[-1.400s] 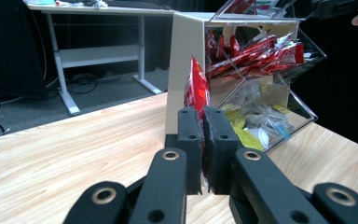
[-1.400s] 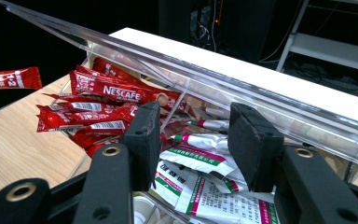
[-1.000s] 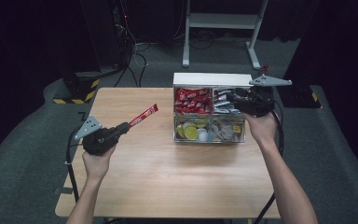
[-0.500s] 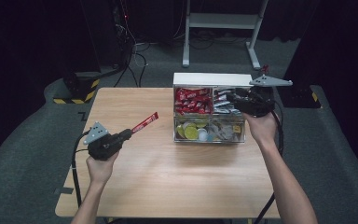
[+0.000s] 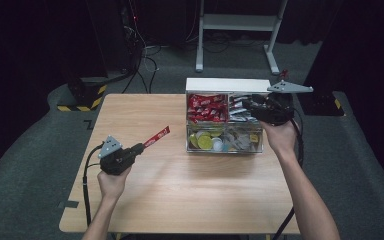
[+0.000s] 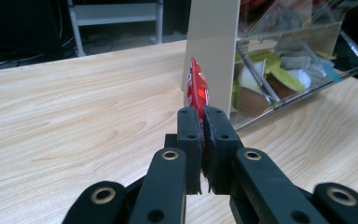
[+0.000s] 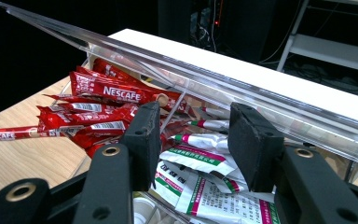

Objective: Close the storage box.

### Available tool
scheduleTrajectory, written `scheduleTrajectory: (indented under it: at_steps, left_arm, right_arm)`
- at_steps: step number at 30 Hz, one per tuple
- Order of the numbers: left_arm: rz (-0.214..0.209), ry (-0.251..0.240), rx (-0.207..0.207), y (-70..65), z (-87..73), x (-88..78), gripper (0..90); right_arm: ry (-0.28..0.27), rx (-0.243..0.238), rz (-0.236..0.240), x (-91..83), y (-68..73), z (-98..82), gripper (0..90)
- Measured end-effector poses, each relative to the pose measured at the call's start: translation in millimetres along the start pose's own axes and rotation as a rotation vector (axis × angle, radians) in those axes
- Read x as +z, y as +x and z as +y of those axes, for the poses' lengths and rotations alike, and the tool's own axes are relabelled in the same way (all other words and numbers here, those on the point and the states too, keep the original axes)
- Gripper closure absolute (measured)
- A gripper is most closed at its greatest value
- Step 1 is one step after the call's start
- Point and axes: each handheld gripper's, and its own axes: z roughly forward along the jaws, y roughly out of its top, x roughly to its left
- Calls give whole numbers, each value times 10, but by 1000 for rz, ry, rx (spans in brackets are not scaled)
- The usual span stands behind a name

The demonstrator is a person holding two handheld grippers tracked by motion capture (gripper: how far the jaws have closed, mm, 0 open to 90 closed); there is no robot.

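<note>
Two jaws of my left gripper (image 6: pixel 203 112) are clamped flat on the tail of one red coffee stick (image 6: pixel 196 86), centre frame, nose aimed at the clear organiser box (image 6: pixel 303 60) upper right, likely so it drops in lengthwise. My right gripper (image 7: pixel 198 121) has its jaws apart, nothing pinched. The clear lid (image 7: pixel 242 88) slants just above them, apparently propped up so the red-stick compartment is reachable.

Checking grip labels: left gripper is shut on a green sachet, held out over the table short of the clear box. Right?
Not quite: the sachet is red, not green. The left gripper view shows its red wrapper pinched between the closed jaws of the left gripper. The rest stands: in the high view it is held out over the table, short of the clear box.
</note>
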Motion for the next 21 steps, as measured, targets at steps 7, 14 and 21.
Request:
scheduleTrajectory:
  at_steps: [7, 14, 21]
  left_arm:
    - [9, 22, -3, -8, -84, 88, 860]
    - [27, 49, 1, 3, -180, 162, 859]
    - [31, 81, -25, 49, -285, 228, 858]
  right_arm:
    - [-7, 5, 3, 17, 4, -17, 537]
    - [-9, 8, 5, 25, 13, -20, 534]
    - [-4, 5, 5, 39, 20, -17, 533]
